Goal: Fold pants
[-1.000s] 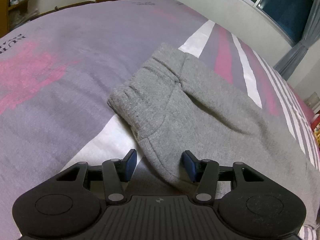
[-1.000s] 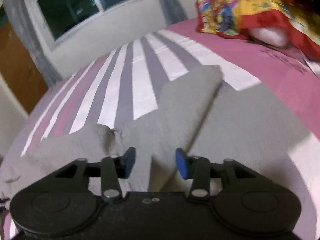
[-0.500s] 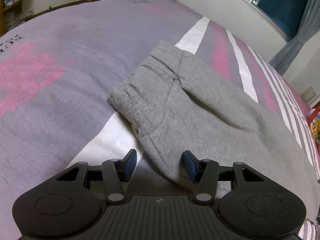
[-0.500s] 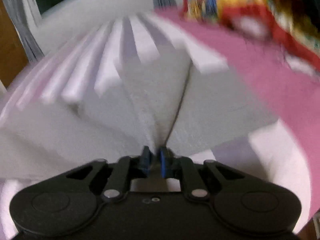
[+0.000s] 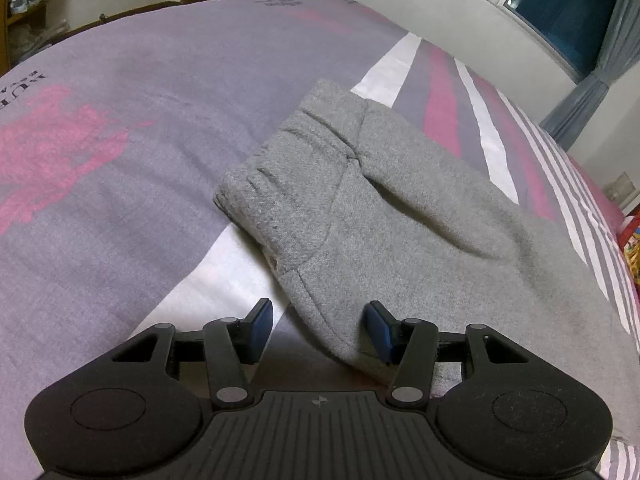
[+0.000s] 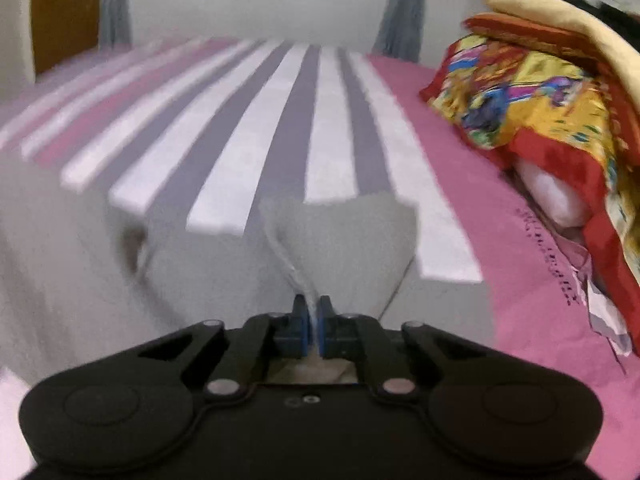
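Observation:
Grey sweatpants (image 5: 400, 216) lie on the bed, waistband toward the far left in the left wrist view. My left gripper (image 5: 318, 328) is open, its blue fingers on either side of the near edge of the pants below the waistband. In the right wrist view my right gripper (image 6: 314, 328) is shut on the leg end of the pants (image 6: 352, 240) and holds it lifted off the bed, the cloth fanning out ahead of the fingers. The rest of the pants spreads to the left (image 6: 60, 240).
The bed cover (image 5: 120, 128) is grey-purple with pink patches and white, pink and grey stripes (image 6: 280, 112). A colourful red and yellow blanket (image 6: 540, 92) is piled at the right. A wall with a window (image 5: 560, 12) and curtains runs behind the bed.
My right gripper closed on the leg end of the pants and lifted it, swinging its view toward the blanket. The left gripper stayed open at the pants' edge, barely moving.

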Demonstrator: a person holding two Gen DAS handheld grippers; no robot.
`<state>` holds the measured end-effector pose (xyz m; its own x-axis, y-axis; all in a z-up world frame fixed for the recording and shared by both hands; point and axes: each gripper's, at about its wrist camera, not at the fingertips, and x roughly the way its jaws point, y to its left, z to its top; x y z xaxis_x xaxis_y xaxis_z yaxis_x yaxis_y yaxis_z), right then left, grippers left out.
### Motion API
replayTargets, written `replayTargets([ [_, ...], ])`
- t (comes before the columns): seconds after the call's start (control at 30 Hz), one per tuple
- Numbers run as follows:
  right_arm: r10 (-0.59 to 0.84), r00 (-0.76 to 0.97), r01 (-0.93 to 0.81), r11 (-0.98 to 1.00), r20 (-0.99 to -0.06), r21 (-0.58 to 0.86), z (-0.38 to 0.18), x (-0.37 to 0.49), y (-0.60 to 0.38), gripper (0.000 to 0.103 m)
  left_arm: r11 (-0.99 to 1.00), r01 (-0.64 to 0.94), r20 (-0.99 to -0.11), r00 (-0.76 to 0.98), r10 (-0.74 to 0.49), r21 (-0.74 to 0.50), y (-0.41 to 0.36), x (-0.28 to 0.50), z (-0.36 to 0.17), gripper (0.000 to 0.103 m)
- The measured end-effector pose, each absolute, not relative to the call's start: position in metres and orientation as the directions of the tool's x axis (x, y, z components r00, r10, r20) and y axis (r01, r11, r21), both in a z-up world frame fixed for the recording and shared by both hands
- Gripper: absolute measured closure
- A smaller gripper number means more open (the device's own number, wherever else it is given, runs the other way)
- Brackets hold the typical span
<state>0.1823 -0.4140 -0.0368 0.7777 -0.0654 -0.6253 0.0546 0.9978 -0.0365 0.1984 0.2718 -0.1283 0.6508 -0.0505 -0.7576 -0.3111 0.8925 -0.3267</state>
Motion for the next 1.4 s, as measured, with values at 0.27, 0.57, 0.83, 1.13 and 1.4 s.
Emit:
replayTargets([
  [0.27,-0.030,0.817,0.337,0.836,-0.576,0.433,-0.095,0.107,-0.503,0.099,0.891,-0.312,-0.748,0.662,-0.045,-0.330,0.270,0.193,-0.132,0.051],
  [0.57,0.005,0.841,0.392,0.683,-0.541,0.616,-0.118,0.098,-0.539,0.075,0.892,-0.313,-0.752,0.658,-0.043,-0.325,0.270,0.194,-0.129,0.051],
  [0.83,0.015,0.877,0.374,0.605,-0.479,0.703,-0.104,0.100,-0.554,0.099,0.894,-0.313,-0.759,0.649,-0.046,-0.322,0.271,0.196,-0.127,0.051],
  [1.13,-0.028,0.802,0.441,0.701,-0.597,0.560,-0.110,0.102,-0.541,0.072,0.892,-0.319,-0.754,0.656,-0.036,-0.321,0.271,0.192,-0.120,0.051],
  [1.4,0.348,0.845,-0.171,0.895,-0.406,0.412,-0.038,0.164,-0.423,0.065,0.795,-0.374,-0.628,0.778,-0.011,-0.478,0.298,0.166,-0.114,0.051],
])
